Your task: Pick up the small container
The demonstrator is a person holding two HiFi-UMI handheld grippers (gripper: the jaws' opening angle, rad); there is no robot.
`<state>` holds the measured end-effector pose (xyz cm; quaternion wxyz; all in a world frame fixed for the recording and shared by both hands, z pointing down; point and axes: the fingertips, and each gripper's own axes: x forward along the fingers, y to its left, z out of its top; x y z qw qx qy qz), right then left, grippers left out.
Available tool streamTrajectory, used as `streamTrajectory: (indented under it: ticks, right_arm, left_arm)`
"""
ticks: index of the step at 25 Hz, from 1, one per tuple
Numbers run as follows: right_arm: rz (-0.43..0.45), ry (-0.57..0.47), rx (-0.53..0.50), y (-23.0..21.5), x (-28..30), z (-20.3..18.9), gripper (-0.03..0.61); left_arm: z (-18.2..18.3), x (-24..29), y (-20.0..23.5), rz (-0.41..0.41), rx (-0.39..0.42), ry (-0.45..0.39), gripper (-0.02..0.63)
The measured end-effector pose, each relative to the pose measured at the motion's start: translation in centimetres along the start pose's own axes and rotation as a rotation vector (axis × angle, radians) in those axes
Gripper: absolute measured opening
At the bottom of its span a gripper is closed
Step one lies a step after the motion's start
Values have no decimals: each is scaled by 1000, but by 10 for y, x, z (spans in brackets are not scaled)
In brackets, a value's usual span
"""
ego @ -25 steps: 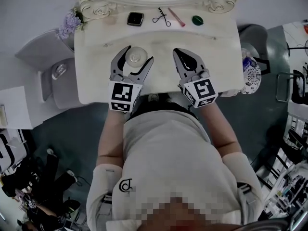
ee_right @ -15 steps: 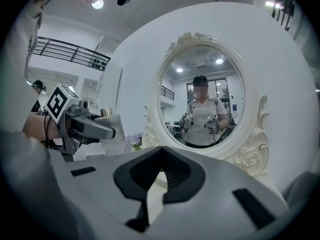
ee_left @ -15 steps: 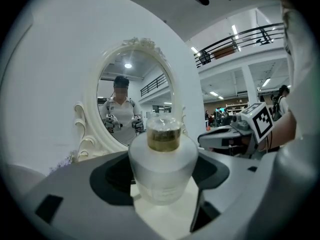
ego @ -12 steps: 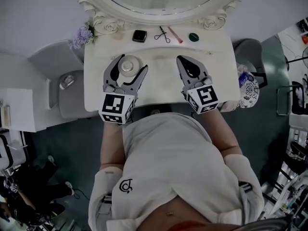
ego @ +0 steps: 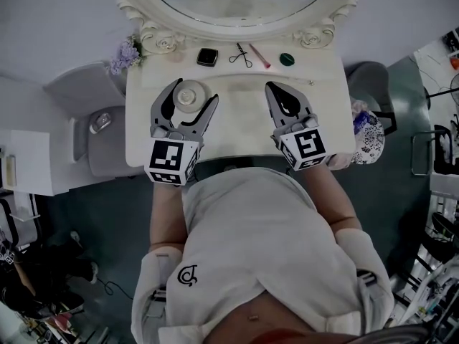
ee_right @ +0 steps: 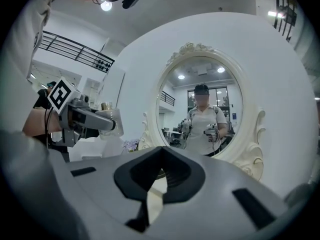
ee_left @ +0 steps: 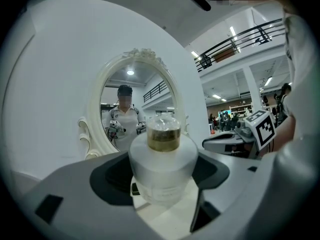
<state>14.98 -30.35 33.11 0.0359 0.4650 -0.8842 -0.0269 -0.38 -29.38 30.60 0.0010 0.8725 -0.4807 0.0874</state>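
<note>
The small container [ego: 191, 95] is a frosted white jar with a gold neck and a clear cap. It sits between the jaws of my left gripper [ego: 193, 90], which is shut on it over the left part of the white vanity table [ego: 240, 131]. In the left gripper view the container [ee_left: 162, 166] fills the gap, with both dark pads against its sides. The right gripper view shows the container [ee_right: 111, 122] off to the left, carried by the left gripper. My right gripper [ego: 275, 87] rests over the table's right part, jaws shut and empty.
Along the table's back edge lie a black compact [ego: 207, 56], an eyelash curler [ego: 240, 53], a pink stick [ego: 259, 56] and a green round lid [ego: 287, 59]. An ornate oval mirror [ego: 237, 2] stands behind them. Lavender flowers [ego: 124, 52] sit at the back left corner.
The left gripper has drifted slightly left over the table with the container still in it. The head view has pulled back, showing more of the mirror. The right gripper has barely moved.
</note>
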Motion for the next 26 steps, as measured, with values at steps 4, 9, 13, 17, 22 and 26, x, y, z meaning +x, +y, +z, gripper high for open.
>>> streamTrajectory:
  ticks: [4, 9, 13, 17, 22, 26]
  right_arm:
    - [12, 3, -2, 1, 1, 0, 5]
    - [19, 14, 7, 1, 1, -4, 5]
    - [27, 29, 5, 3, 1, -7, 5]
    - [49, 36, -8, 10, 1, -7, 5]
    - [61, 28, -9, 12, 0, -6, 5]
    - [52, 28, 13, 9, 1, -7, 5]
  left_arm:
    - [1, 3, -2, -6, 1, 4, 348]
    - [3, 5, -7, -21, 5, 6, 348]
    - [2, 6, -9, -17, 9, 5, 348]
    - [2, 8, -12, -18, 7, 0, 348]
    - [0, 9, -16, -20, 3, 2, 348]
    - [-2, 10, -14, -18, -2, 2, 348]
